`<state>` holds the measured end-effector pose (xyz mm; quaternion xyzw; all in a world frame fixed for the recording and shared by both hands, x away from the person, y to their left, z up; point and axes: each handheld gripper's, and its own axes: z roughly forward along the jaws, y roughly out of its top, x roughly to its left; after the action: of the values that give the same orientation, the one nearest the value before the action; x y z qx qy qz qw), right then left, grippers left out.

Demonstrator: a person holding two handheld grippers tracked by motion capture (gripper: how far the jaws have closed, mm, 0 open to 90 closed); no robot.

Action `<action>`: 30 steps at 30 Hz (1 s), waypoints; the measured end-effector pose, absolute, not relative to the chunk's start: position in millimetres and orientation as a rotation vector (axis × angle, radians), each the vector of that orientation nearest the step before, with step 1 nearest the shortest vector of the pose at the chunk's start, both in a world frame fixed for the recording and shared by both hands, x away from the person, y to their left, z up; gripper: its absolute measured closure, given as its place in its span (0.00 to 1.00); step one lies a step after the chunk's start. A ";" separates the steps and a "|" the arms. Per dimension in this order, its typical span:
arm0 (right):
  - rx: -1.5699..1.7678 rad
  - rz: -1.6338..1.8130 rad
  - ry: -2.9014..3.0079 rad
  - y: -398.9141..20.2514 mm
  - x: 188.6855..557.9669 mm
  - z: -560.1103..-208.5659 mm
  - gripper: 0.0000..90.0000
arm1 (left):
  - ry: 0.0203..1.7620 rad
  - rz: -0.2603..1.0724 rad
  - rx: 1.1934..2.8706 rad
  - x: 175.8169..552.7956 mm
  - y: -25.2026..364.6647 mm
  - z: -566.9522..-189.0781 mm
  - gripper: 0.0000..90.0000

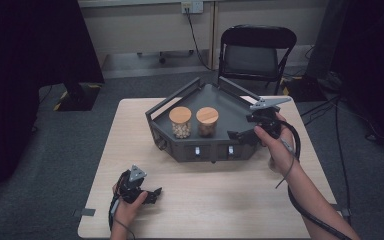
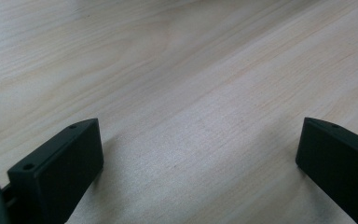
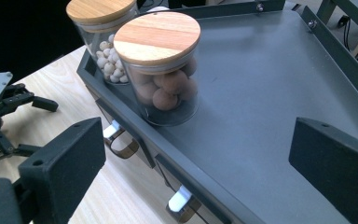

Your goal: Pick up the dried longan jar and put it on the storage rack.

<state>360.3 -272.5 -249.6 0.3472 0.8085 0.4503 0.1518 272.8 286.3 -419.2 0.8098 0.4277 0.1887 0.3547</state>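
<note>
Jar of brown balls (image 3: 164, 70), glass with a wooden lid, stands upright on the dark grey tray (image 3: 270, 93), straight ahead of the right gripper (image 3: 196, 158) and near it, not touched. That gripper's jaws stand wide apart with nothing between them, hovering over the tray's front edge; the jar sits beyond the gap, a little toward its left jaw. Second jar (image 3: 100, 37), filled with pale beads, stands just behind and beside the first, farther from the jaws. In the high view both jars sit side by side to the left of the right gripper (image 1: 240, 134). Left gripper (image 2: 198, 154) rests low over the bare wooden table (image 2: 177, 70), jaws apart, empty, well apart from the tray.
</note>
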 end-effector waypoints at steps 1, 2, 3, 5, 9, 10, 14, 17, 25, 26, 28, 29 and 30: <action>0.998 1.290 2.315 -273.4 358.7 -249.4 0.03 | 1.106 0.488 2.093 272.8 286.3 -419.2 0.00; 0.998 1.289 2.314 -274.3 358.2 -249.2 0.03 | 1.106 0.488 2.093 272.8 286.3 -419.2 0.00; 0.999 1.292 2.314 -276.3 357.8 -249.1 0.03 | 1.106 0.488 2.094 272.9 286.3 -419.0 0.00; 0.999 1.298 2.306 -279.5 355.7 -249.6 0.03 | 1.106 0.488 2.093 272.8 286.3 -419.2 0.00; 0.995 1.296 2.314 -284.6 354.9 -249.6 0.03 | 1.106 0.483 2.093 273.4 286.7 -419.0 0.00; 0.996 1.294 2.314 -285.5 354.7 -249.5 0.03 | 1.106 0.483 2.094 273.4 286.7 -418.9 0.00; 0.991 1.305 2.299 -290.8 351.7 -250.7 0.03 | 1.105 0.485 2.093 273.2 286.5 -419.0 0.00; 0.997 1.307 2.299 -294.4 349.3 -251.7 0.03 | 1.105 0.485 2.095 273.4 286.6 -418.9 0.00; 1.005 1.306 2.290 -305.0 343.3 -254.7 0.03 | 1.105 0.485 2.095 273.4 286.6 -418.9 0.00; 1.007 1.308 2.285 -306.3 342.6 -255.1 0.03 | 1.105 0.485 2.095 273.4 286.6 -418.9 0.00; 1.011 1.312 2.281 -308.4 341.7 -255.8 0.03 | 1.105 0.485 2.095 273.4 286.6 -418.8 0.00; 1.012 1.311 2.277 -309.0 340.9 -256.3 0.03 | 1.105 0.485 2.095 273.3 286.6 -418.9 0.00; 1.010 1.310 2.277 -309.8 340.4 -256.6 0.03 | 1.105 0.485 2.095 273.3 286.6 -418.9 0.00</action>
<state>340.4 -309.8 -256.6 0.3540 0.7982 0.4593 0.1631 273.3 286.6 -418.9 0.8103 0.4274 0.1878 0.3542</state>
